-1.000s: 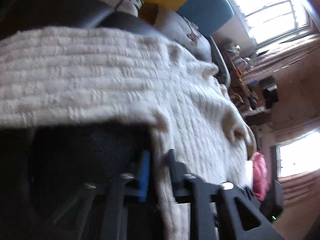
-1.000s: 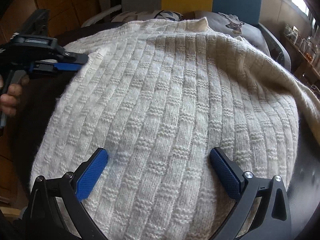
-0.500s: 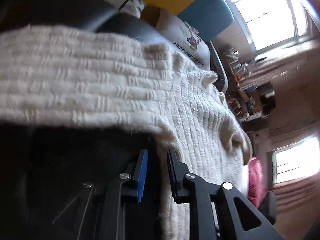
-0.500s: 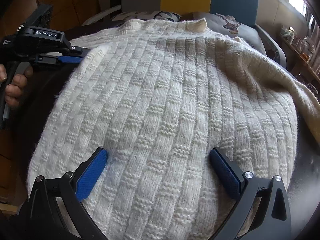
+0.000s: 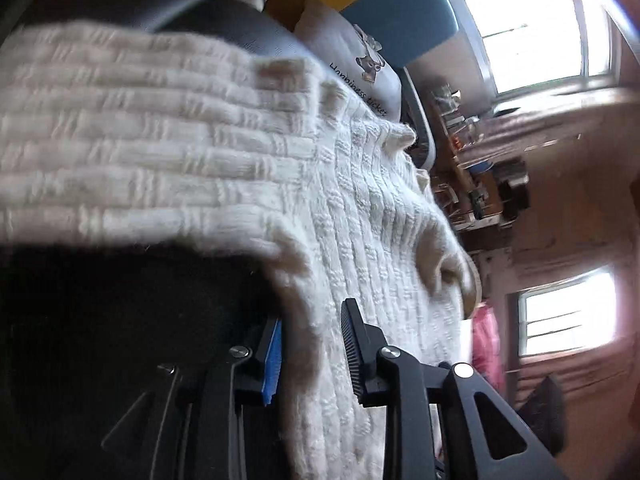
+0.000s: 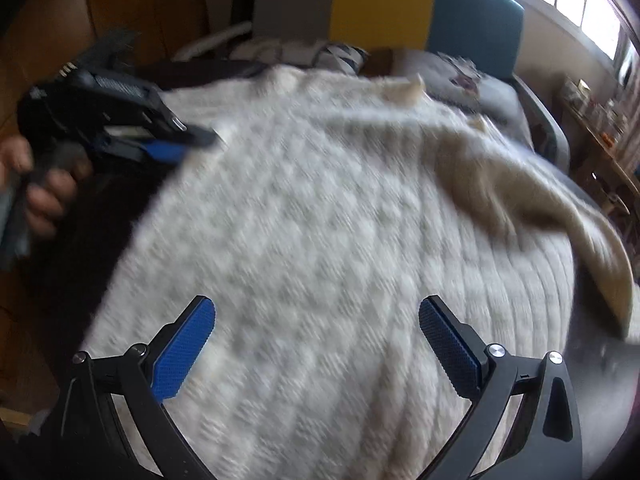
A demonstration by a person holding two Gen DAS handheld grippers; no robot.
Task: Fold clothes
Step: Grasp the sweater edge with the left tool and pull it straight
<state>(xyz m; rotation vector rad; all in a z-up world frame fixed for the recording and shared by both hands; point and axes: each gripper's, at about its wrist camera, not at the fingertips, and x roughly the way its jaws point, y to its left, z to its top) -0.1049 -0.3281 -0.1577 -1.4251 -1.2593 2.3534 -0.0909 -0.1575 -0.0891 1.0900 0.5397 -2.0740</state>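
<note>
left hand-held gripper (image 5: 312,354): clamped on sweater (image 6: 320,240) edge | right hand-held gripper (image 6: 316,344): apart above sweater

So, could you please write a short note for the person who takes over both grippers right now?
Left gripper: fingers around the sweater edge with a gap showing; grip uncertain.
Right gripper: open, empty, over the sweater's near part.
Sweater: cream knit, spread over a dark surface, one sleeve lying out to the right.
Done: no finished fold visible.
Left: probably fold sleeves in, then the body. Both views are blurred, so check the left grip first.
</note>
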